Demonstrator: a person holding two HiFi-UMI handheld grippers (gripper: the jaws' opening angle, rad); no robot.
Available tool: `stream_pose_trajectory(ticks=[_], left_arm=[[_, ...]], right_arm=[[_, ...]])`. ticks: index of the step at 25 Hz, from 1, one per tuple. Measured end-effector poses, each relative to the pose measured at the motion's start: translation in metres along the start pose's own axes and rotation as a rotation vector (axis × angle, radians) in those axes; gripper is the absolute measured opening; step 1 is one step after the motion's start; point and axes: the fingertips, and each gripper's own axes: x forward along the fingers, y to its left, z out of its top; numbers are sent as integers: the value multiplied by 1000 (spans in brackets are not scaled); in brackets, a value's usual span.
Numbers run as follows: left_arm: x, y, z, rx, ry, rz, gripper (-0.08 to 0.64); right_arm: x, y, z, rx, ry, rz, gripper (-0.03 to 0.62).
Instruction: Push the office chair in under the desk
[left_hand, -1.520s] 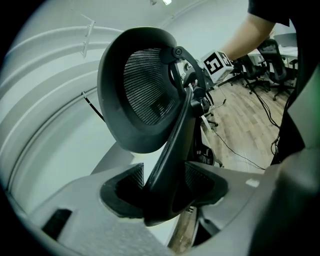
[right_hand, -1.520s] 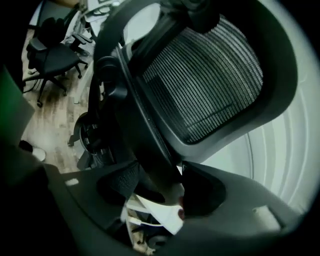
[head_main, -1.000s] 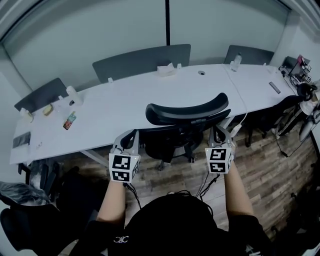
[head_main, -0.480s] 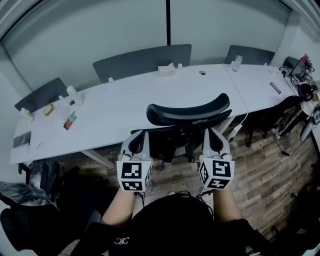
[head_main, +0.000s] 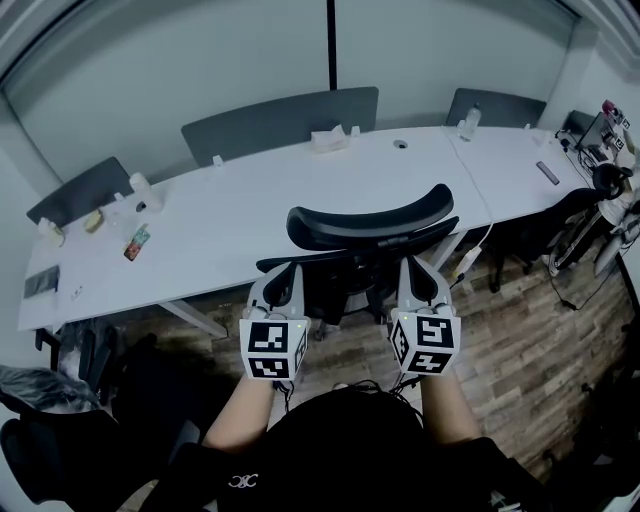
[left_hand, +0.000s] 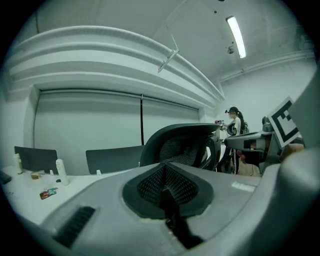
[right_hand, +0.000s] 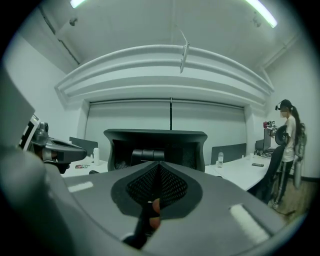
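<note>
A black office chair (head_main: 360, 262) with a curved headrest (head_main: 368, 222) stands at the near edge of the long white desk (head_main: 250, 205), its seat partly under the top. My left gripper (head_main: 281, 276) and right gripper (head_main: 411, 268) are held up just behind the chair's back, one at each side, both shut and empty. Whether they touch the chair I cannot tell. The left gripper (left_hand: 164, 183) looks at the headrest (left_hand: 181, 144) from the left. In the right gripper view the chair's back (right_hand: 155, 146) sits straight ahead of my right gripper (right_hand: 159, 176).
On the desk lie a tissue box (head_main: 328, 138), a bottle (head_main: 466, 122), a small packet (head_main: 132, 243) and other small items. Grey chair backs (head_main: 280, 122) line the far side. Another dark chair (head_main: 50, 440) stands at the lower left. A person (right_hand: 286, 145) stands at the right.
Both grippers have come closer together and risen behind the chair's back, and have rolled so that their marker cubes face up. The chair has hardly moved.
</note>
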Motion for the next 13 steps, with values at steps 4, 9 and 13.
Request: stream_pose_trajectory(ticks=[4,9,13], left_arm=[[2,0,-1,-1,7,4,9],[5,-2,-2,6,13,0,9],[11,-9,-5,22,15,-14,9]], right_arm=[[2,0,-2,2,6,6,5],[5,-2,-4,4,15,15,5],[7,-6,-7,4,20,17,5]])
